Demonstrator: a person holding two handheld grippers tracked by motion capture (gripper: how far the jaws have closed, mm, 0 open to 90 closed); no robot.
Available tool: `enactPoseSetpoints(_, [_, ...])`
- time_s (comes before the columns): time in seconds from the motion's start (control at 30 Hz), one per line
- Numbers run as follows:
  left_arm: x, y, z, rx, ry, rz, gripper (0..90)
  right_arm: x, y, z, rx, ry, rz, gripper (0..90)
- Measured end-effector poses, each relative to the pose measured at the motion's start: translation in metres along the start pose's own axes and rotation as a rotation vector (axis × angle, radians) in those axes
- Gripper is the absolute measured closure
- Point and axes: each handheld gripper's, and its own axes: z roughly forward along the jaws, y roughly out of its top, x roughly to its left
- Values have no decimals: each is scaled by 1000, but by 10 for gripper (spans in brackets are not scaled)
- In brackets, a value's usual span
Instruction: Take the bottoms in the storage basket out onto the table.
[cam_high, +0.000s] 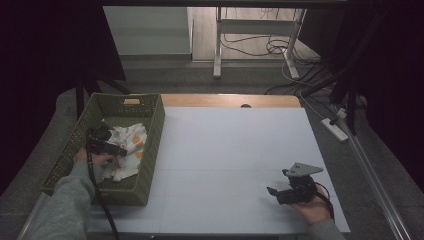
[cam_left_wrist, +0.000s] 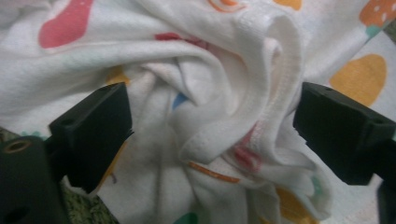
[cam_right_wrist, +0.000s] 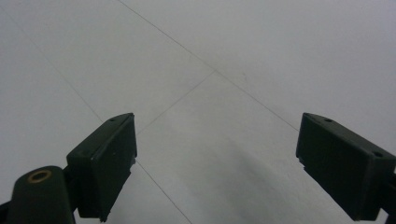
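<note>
down in the green basket (cam_high: 150, 150), our left gripper (cam_left_wrist: 212, 135) holds its jaws wide around a bunched fold of the printed cloth (cam_left_wrist: 219, 93); our right gripper (cam_right_wrist: 217, 163) gapes over bare table (cam_right_wrist: 261, 60)

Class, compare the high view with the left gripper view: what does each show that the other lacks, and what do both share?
High view alone: the green basket whole on the white table, and the right gripper resting apart. Left gripper view alone: close folds, a stitched hem and coloured spots, with open jaws either side of a bunched fold. Both share the patterned cloth and the left gripper.
</note>
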Motion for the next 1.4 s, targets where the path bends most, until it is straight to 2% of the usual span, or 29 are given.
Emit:
enactPoseSetpoints(0.2, [2,0,2,16,-1,-5,236,0,0,0,5,1,-1,129])
enactPoseSetpoints(0.27, [2,0,2,22,-16,-2,294,0,0,1,7,0,0,129])
enactPoseSetpoints(0.33, [2,0,2,24,-42,4,389,0,0,1,7,-1,1,130])
enactPoseSetpoints(0.5, [4,0,1,18,-61,-4,492,0,0,1,7,-1,-2,132])
enactPoseSetpoints(0.57, [4,-1,1,18,-61,-2,582,0,0,1,6,-1,-2,132])
enactPoseSetpoints(0.67, [4,0,0,19,-65,11,622,0,0,1,8,-2,-2,132])
enactPoseSetpoints(0.83, [4,-1,-1,9,-85,-3,709,0,0,1,9,-1,-5,133])
enactPoseSetpoints(1.03, [5,-1,-2,7,-87,1,757,0,0,1,10,-2,-6,132])
enactPoseSetpoints(1.27, [4,-1,-4,0,-97,5,766,0,0,1,10,-4,-6,133])
enactPoseSetpoints(1.4, [4,-1,-6,-28,-116,-5,768,0,0,1,11,-2,-8,132])
